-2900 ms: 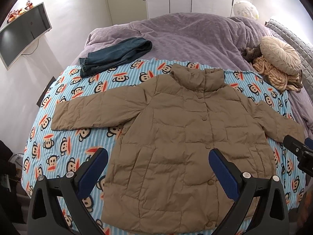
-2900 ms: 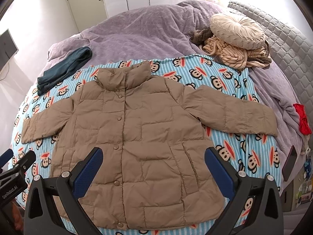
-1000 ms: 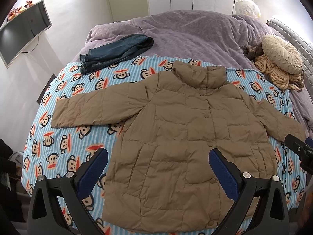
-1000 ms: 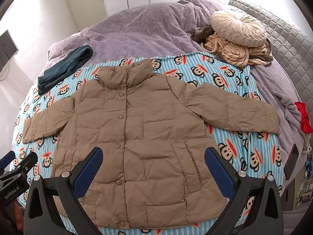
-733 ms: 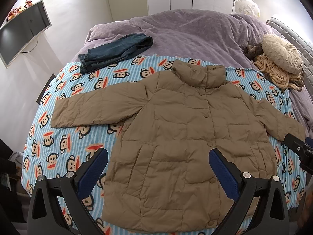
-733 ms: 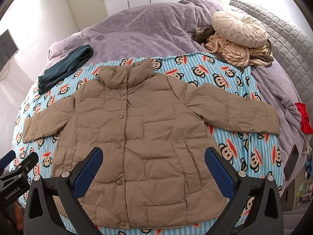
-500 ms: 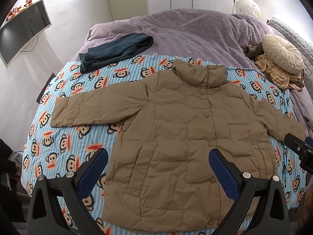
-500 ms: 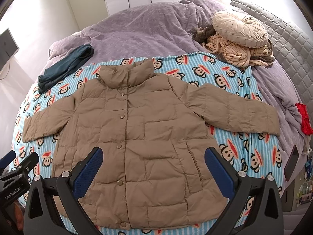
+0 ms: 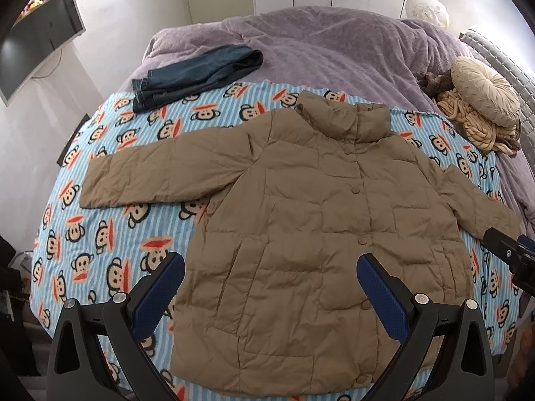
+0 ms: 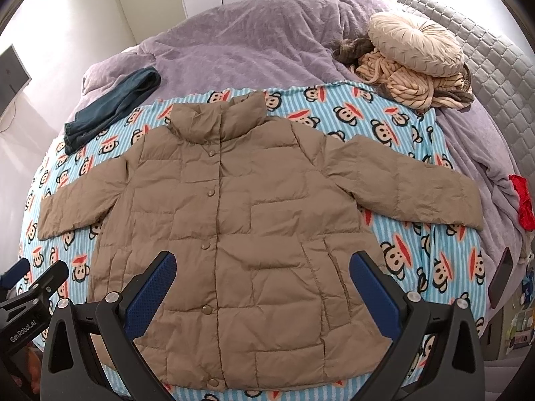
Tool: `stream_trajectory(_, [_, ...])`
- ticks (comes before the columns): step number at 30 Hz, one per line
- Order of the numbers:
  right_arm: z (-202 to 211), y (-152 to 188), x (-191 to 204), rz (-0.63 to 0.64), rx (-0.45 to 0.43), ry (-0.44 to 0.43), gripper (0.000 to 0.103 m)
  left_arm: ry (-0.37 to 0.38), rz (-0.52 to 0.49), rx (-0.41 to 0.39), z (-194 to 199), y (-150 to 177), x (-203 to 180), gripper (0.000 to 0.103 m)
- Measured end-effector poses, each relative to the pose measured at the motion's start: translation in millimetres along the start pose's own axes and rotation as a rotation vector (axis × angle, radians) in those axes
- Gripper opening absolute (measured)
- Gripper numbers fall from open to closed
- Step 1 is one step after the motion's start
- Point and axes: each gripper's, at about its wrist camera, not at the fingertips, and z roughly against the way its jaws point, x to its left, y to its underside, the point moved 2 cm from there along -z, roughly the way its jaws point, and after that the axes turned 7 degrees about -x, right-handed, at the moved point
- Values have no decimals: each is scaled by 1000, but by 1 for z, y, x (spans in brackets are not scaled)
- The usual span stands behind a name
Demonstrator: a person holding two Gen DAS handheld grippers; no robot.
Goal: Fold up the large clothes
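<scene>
Pre-fold stage, nothing grasped: the tan puffer jacket lies flat, front up and snapped shut, on the monkey-print blanket over the bed. Left gripper and right gripper both hover above the hem with fingers spread wide, holding nothing. Collar points away toward the purple duvet, hem toward the grippers; body's long axis runs collar-to-hem, the 2 sleeves stretch out sideways. Next move likely needs a pinch on a sleeve cuff, then folding it across the chest.
</scene>
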Motion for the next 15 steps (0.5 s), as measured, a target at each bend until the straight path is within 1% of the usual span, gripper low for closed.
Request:
stream_trajectory(3, [-6, 0, 3, 1, 20, -12, 103, -12, 11, 16, -6, -2, 9, 103])
stream_trajectory(7, [-14, -3, 10, 9, 38, -37, 103, -48, 40, 43, -18, 1, 25, 103])
stream_trajectory(9, [-23, -8, 10, -11, 54, -59, 103, -46, 73, 62, -25, 3, 35, 103])
stream_trajectory(12, [-35, -11, 15, -38, 72, -66, 103, -23, 139, 103, -37, 6, 52, 103])
stream_trajectory(15, [-48, -13, 23, -56, 101, -104, 103, -19, 164, 134, -50, 9, 65, 103])
